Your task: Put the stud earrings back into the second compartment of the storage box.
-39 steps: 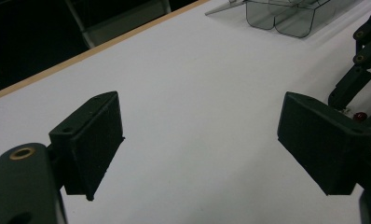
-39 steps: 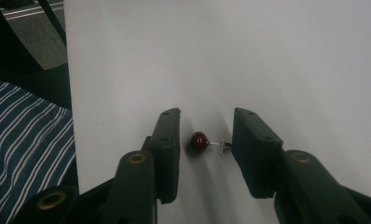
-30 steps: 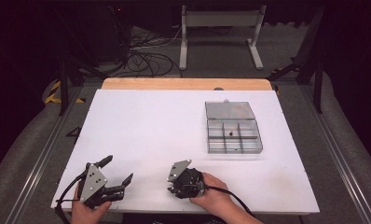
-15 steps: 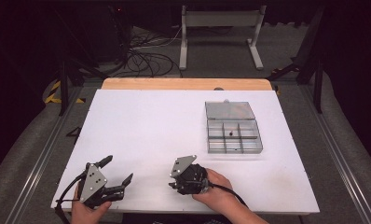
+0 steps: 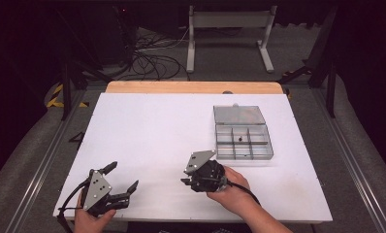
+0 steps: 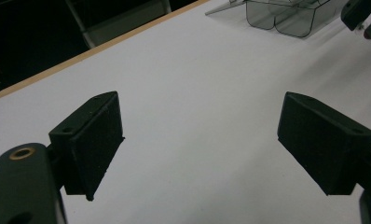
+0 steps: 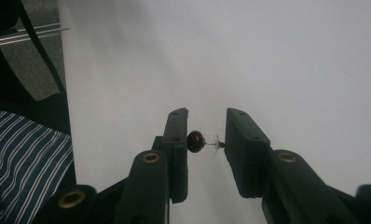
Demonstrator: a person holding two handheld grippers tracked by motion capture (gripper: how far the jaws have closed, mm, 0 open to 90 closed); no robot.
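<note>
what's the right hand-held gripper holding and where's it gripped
The right hand-held gripper holds a small earring, pinched end to end: the dark red bead against one pad, the clear back on its post against the other. The left hand-held gripper holds nothing.

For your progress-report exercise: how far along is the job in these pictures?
Done: the clear compartment box lies open, one small dark piece already in a compartment. In hand: the right gripper is shut on a dark red bead earring, clamped end to end above the table. Left: probably carrying it to the box. The left gripper rests open.
</note>
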